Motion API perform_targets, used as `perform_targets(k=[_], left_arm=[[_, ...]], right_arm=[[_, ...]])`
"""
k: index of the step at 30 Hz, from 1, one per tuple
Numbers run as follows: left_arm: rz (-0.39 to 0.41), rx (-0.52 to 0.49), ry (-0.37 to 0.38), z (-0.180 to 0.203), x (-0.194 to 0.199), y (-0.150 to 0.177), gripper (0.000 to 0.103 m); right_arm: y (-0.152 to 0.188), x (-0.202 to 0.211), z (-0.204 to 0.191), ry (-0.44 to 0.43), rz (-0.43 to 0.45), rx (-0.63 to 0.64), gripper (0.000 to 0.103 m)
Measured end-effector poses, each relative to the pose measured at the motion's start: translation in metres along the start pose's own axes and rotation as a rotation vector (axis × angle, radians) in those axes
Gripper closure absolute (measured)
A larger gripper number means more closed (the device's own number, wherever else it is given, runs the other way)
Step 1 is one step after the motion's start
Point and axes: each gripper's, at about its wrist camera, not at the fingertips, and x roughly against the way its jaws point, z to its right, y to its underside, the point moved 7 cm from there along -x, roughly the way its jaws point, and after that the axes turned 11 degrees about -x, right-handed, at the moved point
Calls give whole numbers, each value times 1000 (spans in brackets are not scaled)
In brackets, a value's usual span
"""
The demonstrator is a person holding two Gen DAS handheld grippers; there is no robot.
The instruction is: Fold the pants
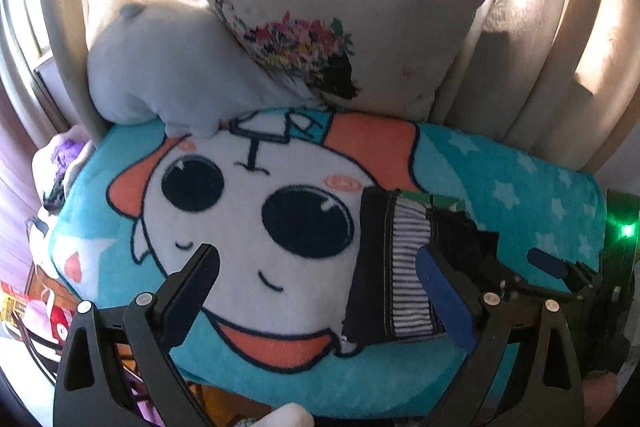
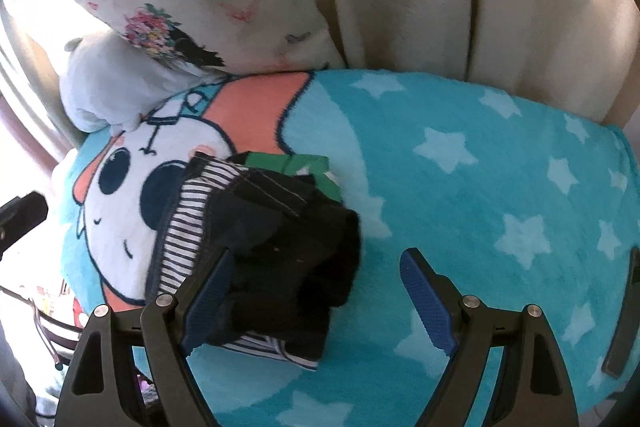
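Pants (image 2: 256,251) lay bunched on the cartoon blanket (image 2: 460,187), over the right half of its printed face. From my left gripper (image 1: 320,279), spread wide and empty, they sat off to the right, long axis running away from me. My right gripper (image 2: 320,291), also released, was nearer, its left pad touching the dark cloth with striped lining showing.

The pants (image 2: 256,239) are small and dark, almost black. They are folded up into a thick, lumpy bundle. A band with thin black and white stripes (image 1: 408,267) shows along one side, with light stitching next to it. A bit of green cloth peeks out from under the far end. The bundle lies on the blue blanket with white stars (image 2: 480,187), near its front edge.
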Motion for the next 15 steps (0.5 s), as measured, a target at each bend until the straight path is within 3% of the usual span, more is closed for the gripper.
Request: perform_targets(k=[11,13,15], left_arm=[[-62,-15,108,18,-1,18,7],[-79,-2,147,20,-6,18,28],[-102,22,181,19,-13,19,39]], right_arm=[[-6,-3,26,-91,-17,-111,14],[-5,-6,24,-117,-30,-114,14],[-5,-9,23,-144,-40,-114,14]])
